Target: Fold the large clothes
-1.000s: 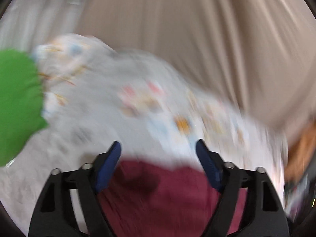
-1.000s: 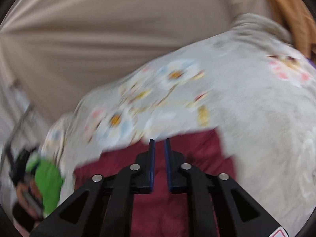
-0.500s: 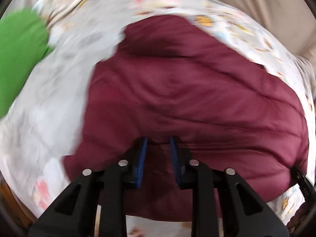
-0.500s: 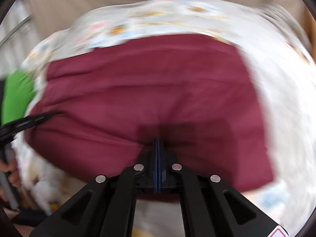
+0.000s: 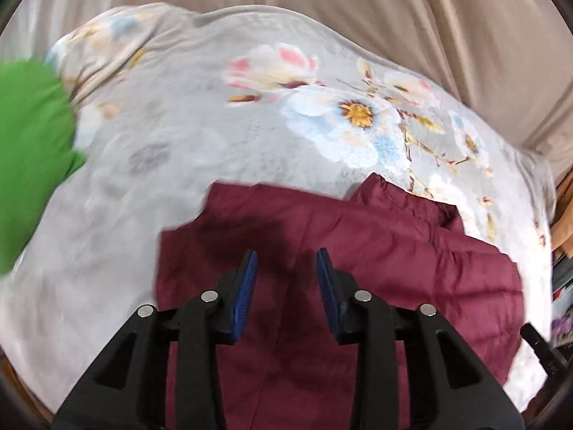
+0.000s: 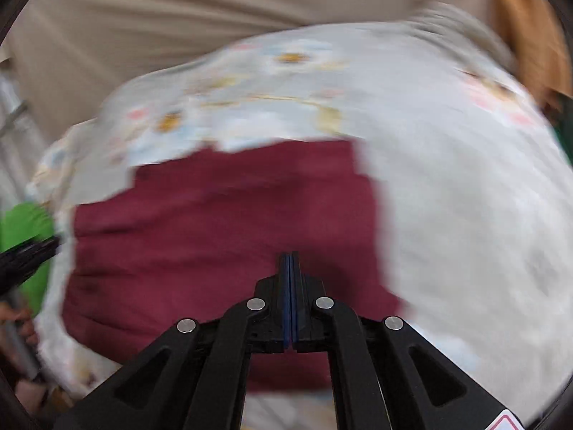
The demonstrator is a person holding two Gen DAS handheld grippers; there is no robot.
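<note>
The left tongs (image 5: 286,261) hang above the maroon jacket (image 5: 358,268) with their blue pads (image 5: 247,286) spread apart and nothing between them. The right tongs (image 6: 289,261) are pressed tight together over the same garment; whether a thin pinch of cloth sits between them cannot be told from the blurred view. The jacket lies partly folded on the floral bedspread (image 5: 215,107), a collar-like bump at its far right corner, with a green cloth (image 5: 28,161) off to the left and beige curtains (image 5: 394,10) behind. It looks like a light quilted piece, puffy and soft, with a smooth shell that will likely slide and spring back. Best taken at a hem or seamed edge, one corner per tongs, rather than the slick middle panel.
</note>
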